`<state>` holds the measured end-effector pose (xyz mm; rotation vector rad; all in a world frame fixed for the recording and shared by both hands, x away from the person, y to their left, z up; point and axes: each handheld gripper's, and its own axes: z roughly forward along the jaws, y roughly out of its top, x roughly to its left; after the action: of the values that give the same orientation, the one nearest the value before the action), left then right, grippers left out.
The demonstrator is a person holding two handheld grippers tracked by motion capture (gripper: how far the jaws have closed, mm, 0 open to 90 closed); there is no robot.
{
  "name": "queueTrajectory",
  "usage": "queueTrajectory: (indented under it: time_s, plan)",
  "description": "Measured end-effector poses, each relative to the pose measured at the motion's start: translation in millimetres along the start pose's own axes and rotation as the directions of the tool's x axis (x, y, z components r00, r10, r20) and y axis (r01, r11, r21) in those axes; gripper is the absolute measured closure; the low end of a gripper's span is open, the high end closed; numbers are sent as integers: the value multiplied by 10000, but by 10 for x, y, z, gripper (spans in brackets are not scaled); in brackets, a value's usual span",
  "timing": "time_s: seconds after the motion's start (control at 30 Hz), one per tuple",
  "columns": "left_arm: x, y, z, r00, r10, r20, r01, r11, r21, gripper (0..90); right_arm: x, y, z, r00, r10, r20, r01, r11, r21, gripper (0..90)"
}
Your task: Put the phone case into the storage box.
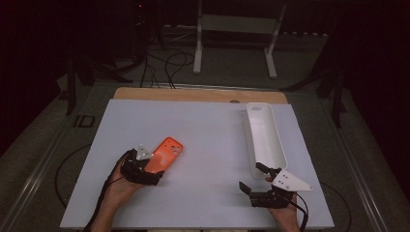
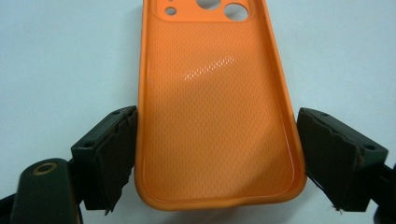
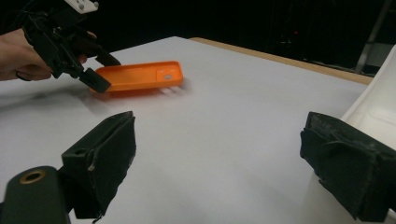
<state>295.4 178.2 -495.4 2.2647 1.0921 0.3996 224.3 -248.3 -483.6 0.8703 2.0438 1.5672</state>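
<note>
- Although the left gripper [image 2: 217, 154] has its jaws spread about as wide as the orange phone case [image 2: 217, 116], the left gripper view shows each pad just at a long edge of the case — touching or a hair off, which I cannot tell, so a firm grip is not proven.
- From above, the case [image 1: 164, 153] lies flat, open side up, on the white table [image 1: 208, 145], left of the middle, with its camera cut-outs at the far end and its plain end toward the person.
- Its long axis runs away from the left gripper [image 1: 153, 170], straight out between the jaws; the jaws straddle the short width near the plain end, so closing a little should, I judge, pinch it across the width.
- Over on the right, the right gripper [image 1: 251, 179] rests on the table near the front edge with jaws wide apart and nothing between them.
- A long white tray [image 1: 278, 145] stands just beyond that gripper, well apart from the case.
- In the right gripper view the case [image 3: 140, 77] sits far off across bare table, beside the left gripper [image 3: 100, 70] — the left hand is plainly the nearer one.
</note>
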Motion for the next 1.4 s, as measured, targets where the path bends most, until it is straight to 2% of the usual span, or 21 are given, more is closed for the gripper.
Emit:
queueTrajectory:
  time_s: [0.53,0.77,0.87,1.1,1.17,1.2,1.4]
  plan:
    - [-120,125,-94,9997,214,103,-208,9983,-551,164,-31,54,-7,9997,230,-47,-231,9997,-95,104]
    - [-167,199,-178,9994,259,231,-233,9943,-1044,164,-11,113,23,9991,363,-241,-365,9993,-73,103]
    - [-201,237,-211,9984,346,438,-289,9917,-1250,164,18,136,66,9987,389,-321,-391,9992,-46,103]
    - [-292,323,-250,9963,677,522,-591,9869,-1502,164,123,212,231,9958,419,-819,-410,9991,132,103]
    - [-298,336,-257,9962,686,536,-596,9862,-1542,164,123,212,231,9958,419,-819,-410,9991,132,103]
    - [-305,368,-278,9949,719,709,-594,9845,-1652,164,137,262,317,9927,603,-1049,-578,9980,266,103]
    - [-333,414,-344,9935,856,745,-708,9806,-1827,164,129,395,519,9875,1069,-1161,-991,9925,713,102]
